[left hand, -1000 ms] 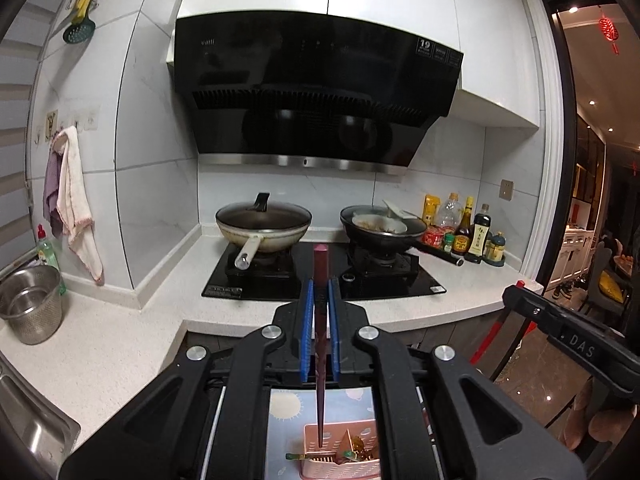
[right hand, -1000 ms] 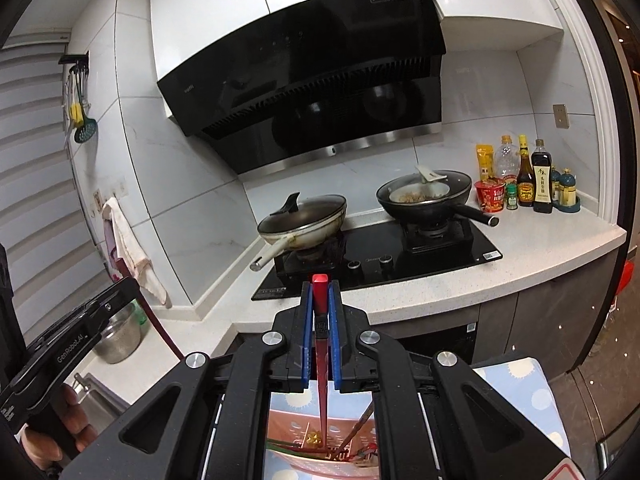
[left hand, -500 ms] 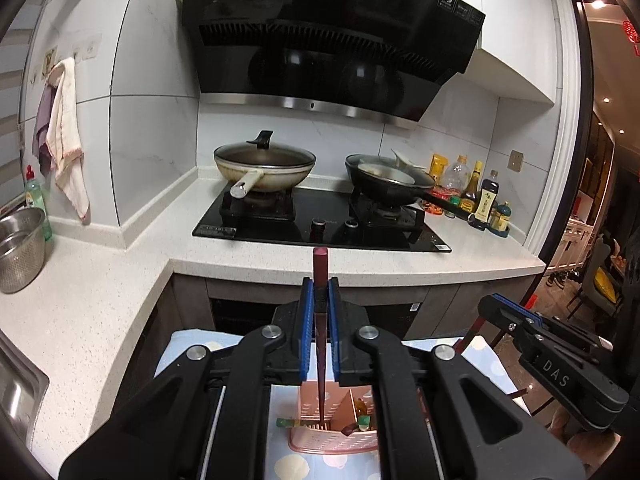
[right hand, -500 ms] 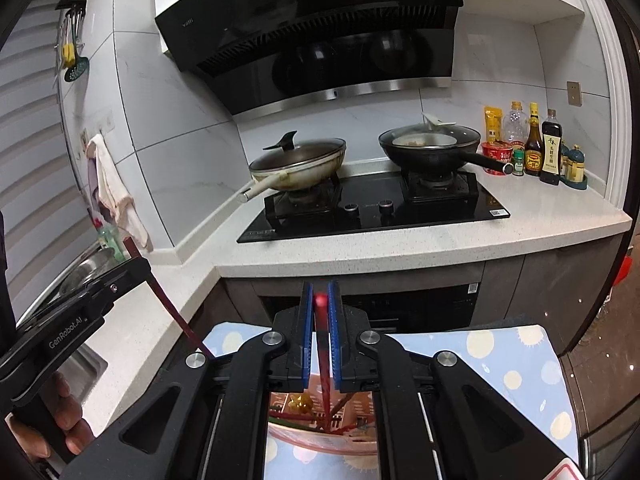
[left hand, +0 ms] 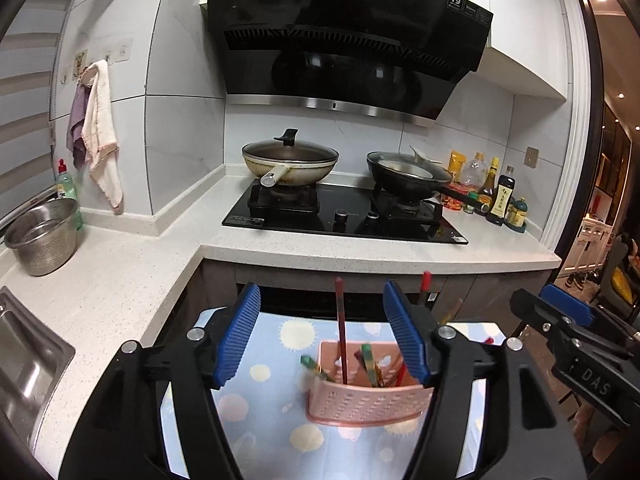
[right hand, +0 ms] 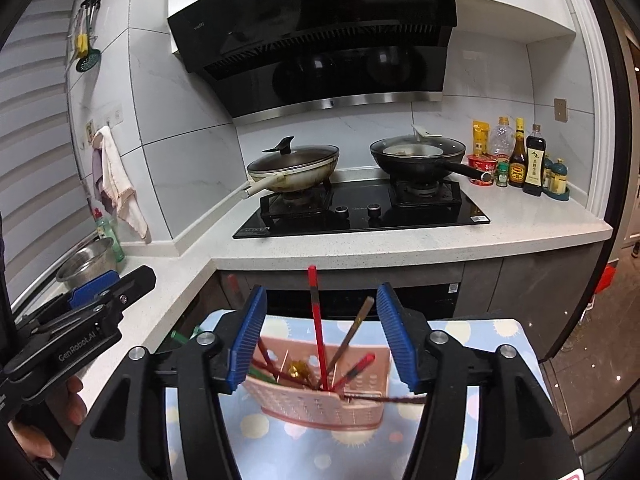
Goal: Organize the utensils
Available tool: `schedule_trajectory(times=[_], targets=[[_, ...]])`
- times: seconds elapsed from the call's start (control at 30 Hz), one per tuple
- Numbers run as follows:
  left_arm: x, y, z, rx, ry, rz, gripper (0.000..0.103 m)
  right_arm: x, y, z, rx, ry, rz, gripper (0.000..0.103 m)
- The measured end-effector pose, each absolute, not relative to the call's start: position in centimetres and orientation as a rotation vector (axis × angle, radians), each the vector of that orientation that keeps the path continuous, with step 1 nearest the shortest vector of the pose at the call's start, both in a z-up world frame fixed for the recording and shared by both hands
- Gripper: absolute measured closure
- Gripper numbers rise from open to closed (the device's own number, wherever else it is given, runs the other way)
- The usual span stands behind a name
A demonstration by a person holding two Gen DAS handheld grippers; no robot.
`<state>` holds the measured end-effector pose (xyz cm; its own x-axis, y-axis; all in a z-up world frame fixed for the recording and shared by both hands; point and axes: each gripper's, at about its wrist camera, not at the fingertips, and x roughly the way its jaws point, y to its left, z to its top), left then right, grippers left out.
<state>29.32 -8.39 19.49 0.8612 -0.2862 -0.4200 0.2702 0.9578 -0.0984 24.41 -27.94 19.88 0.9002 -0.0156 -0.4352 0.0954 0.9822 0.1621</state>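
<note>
Left wrist view: both grippers' fingers (left hand: 240, 336) spread apart, one pink basket (left hand: 368, 404) holding several chopsticks (left hand: 341, 328).

Two wrist views, side by side, facing the stove (left hand: 344, 216), both above the pink basket (right hand: 320, 404).

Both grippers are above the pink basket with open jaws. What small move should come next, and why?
Probably lift both grippers straight up and away. The left gripper and right gripper are open and hold nothing, while the red chopsticks stand in the pink basket, so the drop looks finished.
</note>
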Motion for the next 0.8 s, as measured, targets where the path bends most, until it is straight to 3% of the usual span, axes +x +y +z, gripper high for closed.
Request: schedule_trajectory(times=[0.07, 0.37, 0.8], targets=[[28.0, -8.1, 19.4, -0.034, 0.449, -0.285, 0.031, 23.2, -27.6, 19.8, 0.173, 0.453, -0.063, 0.044], [22.0, -7.4, 18.6, 0.03, 0.449, -0.261, 0.016, 17.0, -26.2, 18.8, 0.162, 0.487, -0.103, 0.043], [17.2, -7.0, 15.8, 0.043, 0.518, -0.268, 0.012, 11.5, -23.8, 15.9, 0.143, 0.54, -0.128, 0.034]])
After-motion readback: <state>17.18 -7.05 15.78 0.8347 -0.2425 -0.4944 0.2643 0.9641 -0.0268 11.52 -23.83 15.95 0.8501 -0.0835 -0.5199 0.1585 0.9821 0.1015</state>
